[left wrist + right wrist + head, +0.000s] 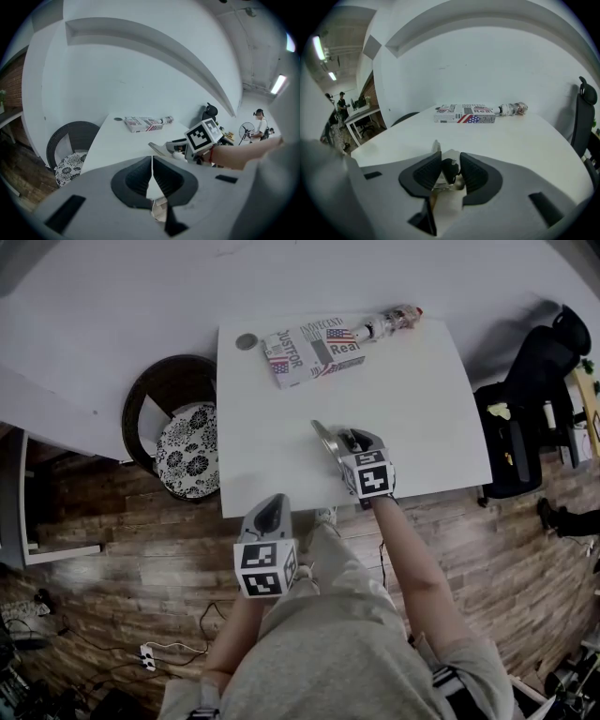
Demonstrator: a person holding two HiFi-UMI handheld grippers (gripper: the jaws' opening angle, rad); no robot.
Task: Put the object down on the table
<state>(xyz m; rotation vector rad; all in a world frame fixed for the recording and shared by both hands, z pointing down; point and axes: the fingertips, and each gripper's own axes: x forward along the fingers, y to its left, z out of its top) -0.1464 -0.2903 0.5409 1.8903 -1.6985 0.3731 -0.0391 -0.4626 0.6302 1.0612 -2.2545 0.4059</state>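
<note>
Left gripper [273, 512]: held low at the near edge of the table, over the person's lap; jaws pressed together, nothing between them.
Right gripper [351, 441]: over the near half of the table, right of the left gripper and further in; jaws spread apart.
Grip: a dark handle stands in the gap between the right jaws; the pads look clear of it, though the close view is too cluttered to be certain.
Metal tool [324, 436]: a flat silvery blade on that dark handle, pointing away from the person and to the left; it appears to lie on the table top under the right gripper's tips.
Table [412, 399]: white, rectangular, bare across its middle.
Box [314, 351]: flat, printed with flags and lettering, lying at the far edge of the table, slightly skewed.
Bottle [389, 322]: clear plastic, on its side, touching the right end of the box.
Disc [246, 341]: small, round, dark, just left of the box at the far left corner.
Round chair [186, 435]: dark frame, patterned cushion, left of the table.
Office chair [530, 413]: black, right of the table.
</note>
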